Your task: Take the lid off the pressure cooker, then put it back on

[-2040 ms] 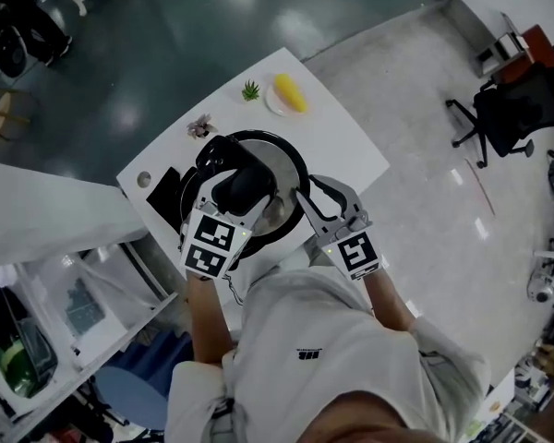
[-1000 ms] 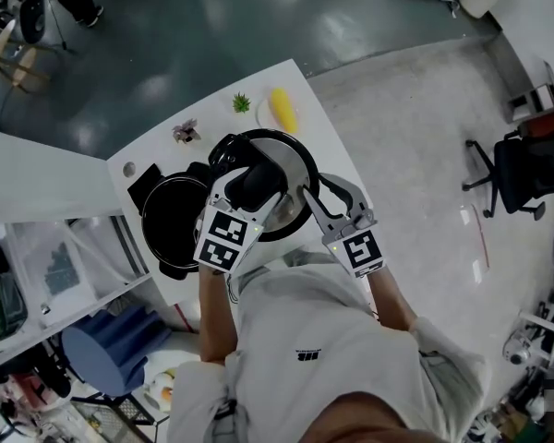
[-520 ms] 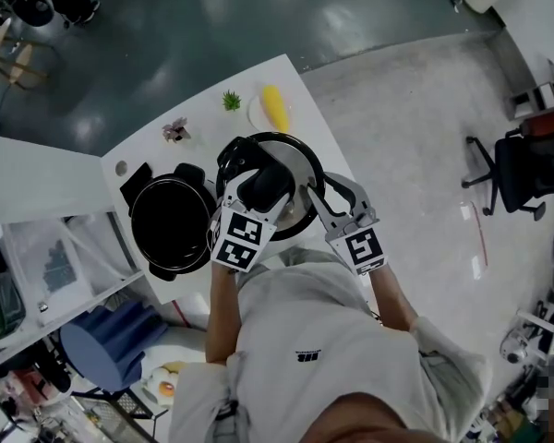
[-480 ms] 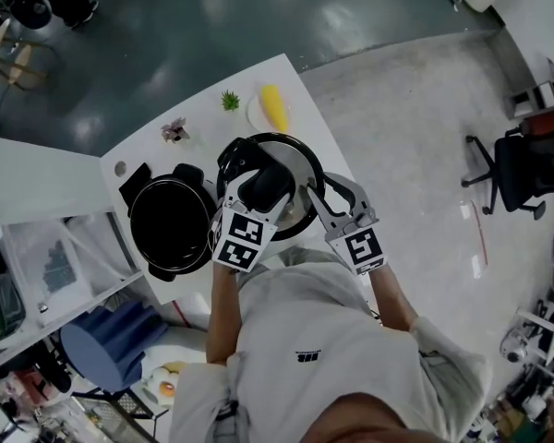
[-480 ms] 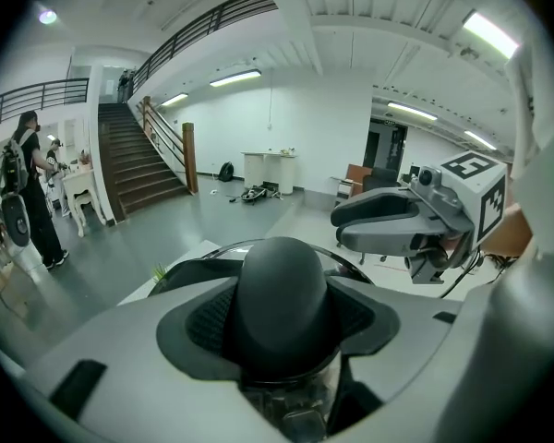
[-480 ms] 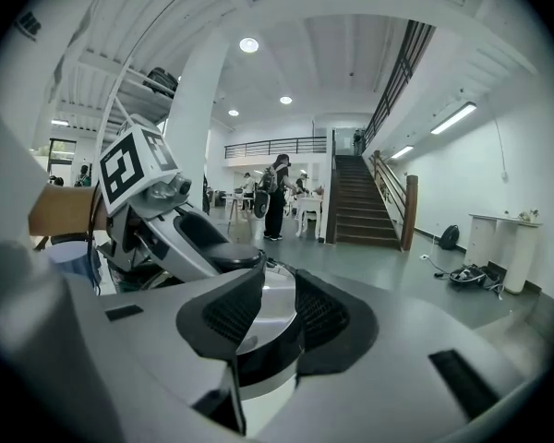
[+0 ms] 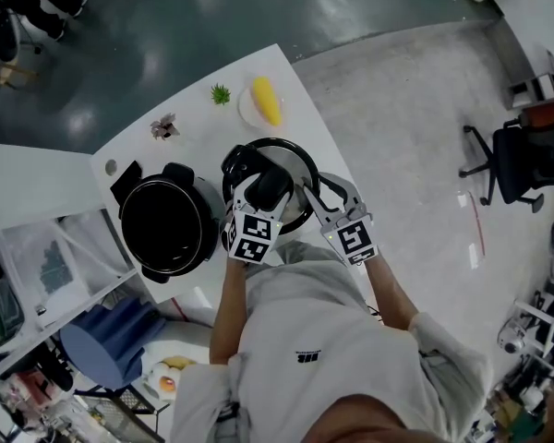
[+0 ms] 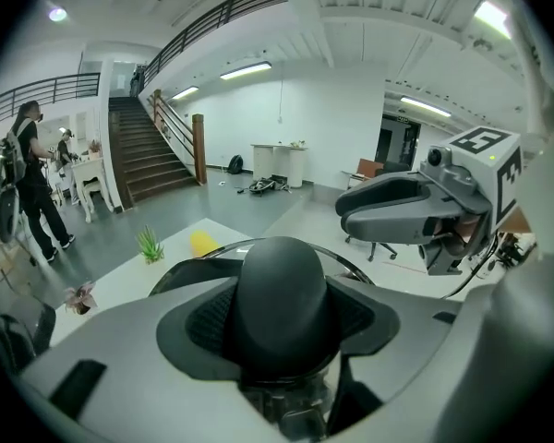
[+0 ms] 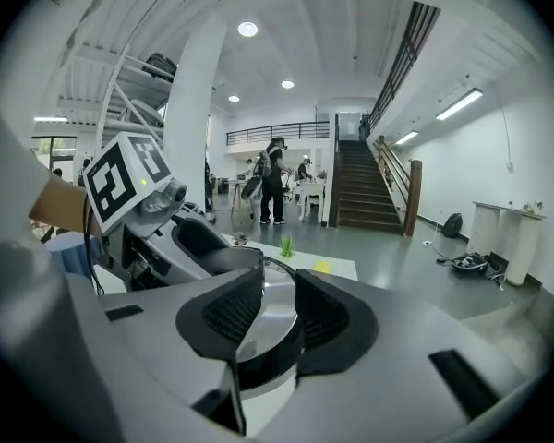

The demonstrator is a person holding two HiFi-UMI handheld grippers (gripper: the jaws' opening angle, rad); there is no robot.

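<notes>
Pot: the open pressure cooker pot stands on the white bench with its dark inside bare; take it as your landmark.
Lid: the lid is off the pot, just beside it on the side toward your right hand. It is face up and roughly level. Whether it touches the bench cannot be told.
Left gripper: your left gripper reaches over the near edge of the lid, right of the pot. Its jaws stand partway apart and pinch the lid's black knob, with a pad on each side.
Right gripper: your right gripper is on the lid's far side from the pot. Its jaws are nearly together and clamp the lid's rim, with the steel top showing between the pads.
Beyond the pot: a yellow thing on a small plate, a small green plant and a small flower sprig sit near the bench's far edge, well apart from the pot.
</notes>
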